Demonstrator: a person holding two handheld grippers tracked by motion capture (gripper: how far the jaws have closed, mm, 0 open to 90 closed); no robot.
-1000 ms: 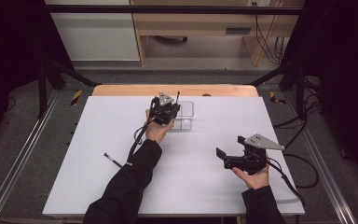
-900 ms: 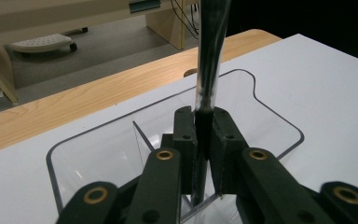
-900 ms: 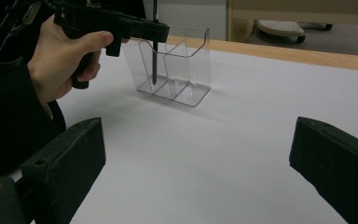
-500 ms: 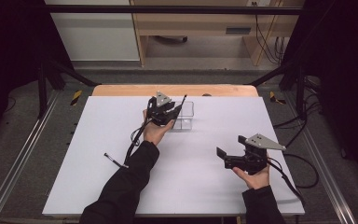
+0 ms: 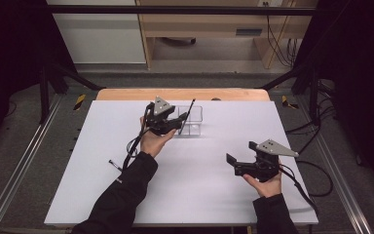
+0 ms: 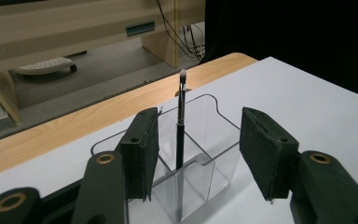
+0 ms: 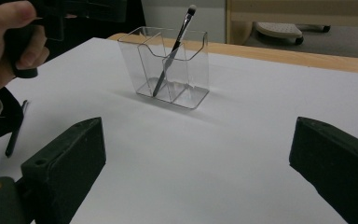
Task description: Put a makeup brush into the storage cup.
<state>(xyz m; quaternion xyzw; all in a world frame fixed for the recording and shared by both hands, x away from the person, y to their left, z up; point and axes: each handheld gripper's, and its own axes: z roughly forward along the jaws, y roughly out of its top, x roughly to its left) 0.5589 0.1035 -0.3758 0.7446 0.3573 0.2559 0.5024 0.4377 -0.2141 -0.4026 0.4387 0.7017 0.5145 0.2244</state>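
- We see a clear holder (image 5: 191, 120) standing upright on the white table (image 5: 185, 195), far centre, split into compartments.
- We see a brush (image 6: 181, 122) inside the holder, handle end down on the floor of a compartment, pale bristle tip up and sticking out above the rim, leaning.
- Left gripper (image 5: 177, 122) is at the holder's left side, held up off the table; its jaws are apart and nothing is between them. In the left gripper view we see the brush and holder in the gap beyond the jaws, not touched.
- Right gripper (image 5: 232, 164) sits near right, well apart from the holder; jaws wide apart, nothing held.
- We see a thin dark stick (image 5: 115, 165) lying on the table at left, near the left sleeve; too small to identify.
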